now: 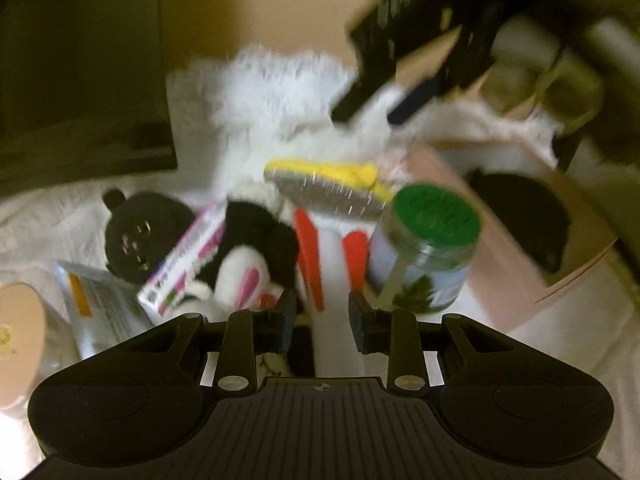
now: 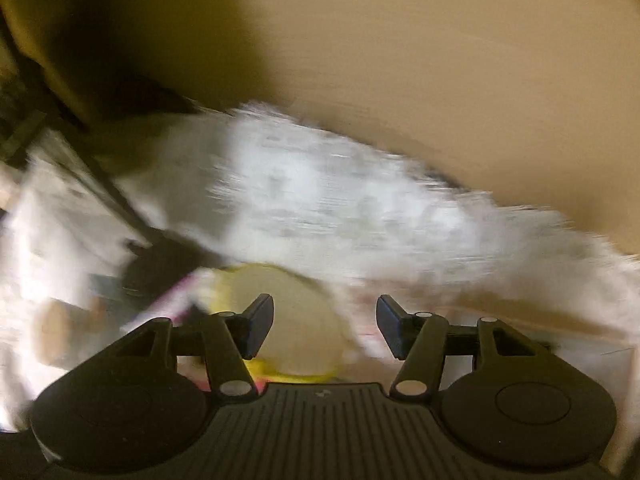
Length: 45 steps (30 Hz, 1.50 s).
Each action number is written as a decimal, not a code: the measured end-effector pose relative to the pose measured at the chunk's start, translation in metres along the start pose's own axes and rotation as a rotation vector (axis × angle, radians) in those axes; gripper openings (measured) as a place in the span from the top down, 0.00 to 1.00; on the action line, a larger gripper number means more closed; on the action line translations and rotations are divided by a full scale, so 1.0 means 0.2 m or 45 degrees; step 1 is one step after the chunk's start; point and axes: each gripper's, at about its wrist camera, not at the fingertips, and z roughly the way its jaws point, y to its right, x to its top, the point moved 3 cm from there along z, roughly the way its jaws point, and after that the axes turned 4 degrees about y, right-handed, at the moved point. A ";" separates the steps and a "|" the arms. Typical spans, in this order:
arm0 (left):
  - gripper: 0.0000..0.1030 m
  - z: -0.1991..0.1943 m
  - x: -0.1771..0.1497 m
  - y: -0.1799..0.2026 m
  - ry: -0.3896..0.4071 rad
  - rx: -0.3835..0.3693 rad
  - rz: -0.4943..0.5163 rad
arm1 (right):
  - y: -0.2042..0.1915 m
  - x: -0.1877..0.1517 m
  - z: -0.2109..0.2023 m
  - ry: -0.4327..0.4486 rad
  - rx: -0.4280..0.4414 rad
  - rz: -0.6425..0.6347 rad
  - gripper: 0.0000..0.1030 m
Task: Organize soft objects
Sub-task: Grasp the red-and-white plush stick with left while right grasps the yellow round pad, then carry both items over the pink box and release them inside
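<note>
Between my left gripper's [image 1: 322, 320] pads sits a white strip w/ red bits either side; jaws stand narrow, but I can't tell if the pads press on it or just straddle it, too blurry. Just left of that lies the black-and-white plush toy [image 1: 244, 256], a purple-and-white carton [image 1: 188, 264] leaning across it, a paper packet [image 1: 100, 304] beyond. Just right stands a jar [image 1: 424, 256] w/ green lid, upright-ish, contents unclear. Behind: a brush [image 1: 328, 192] w/ yellow back, then a white furry rug [image 1: 280, 92].

My right gripper [image 2: 325, 326] hangs over the rug w/ jaws apart & nothing between them; view badly smeared.

Step, I'd judge: sorting not far along, soft stuff mixed w/ hard clutter. Next move prob needs the left to settle on the plush w/o snagging the carton, then carry it to a box.

Pink box [image 1: 520, 240] at right is open; something dark [image 1: 524, 224] inside, can't ID it.
</note>
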 end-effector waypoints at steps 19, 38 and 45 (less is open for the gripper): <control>0.67 0.11 -0.11 0.07 -0.044 -0.041 0.062 | -0.38 -0.13 0.22 -0.066 -0.249 -0.457 0.81; 0.70 -0.33 0.39 0.14 0.250 -0.141 -0.046 | -0.27 -0.22 -0.92 0.538 -0.397 -0.373 0.87; 0.69 -0.16 0.56 0.51 0.270 -0.391 -0.116 | 0.03 -0.47 -1.18 0.609 -0.506 -0.192 0.87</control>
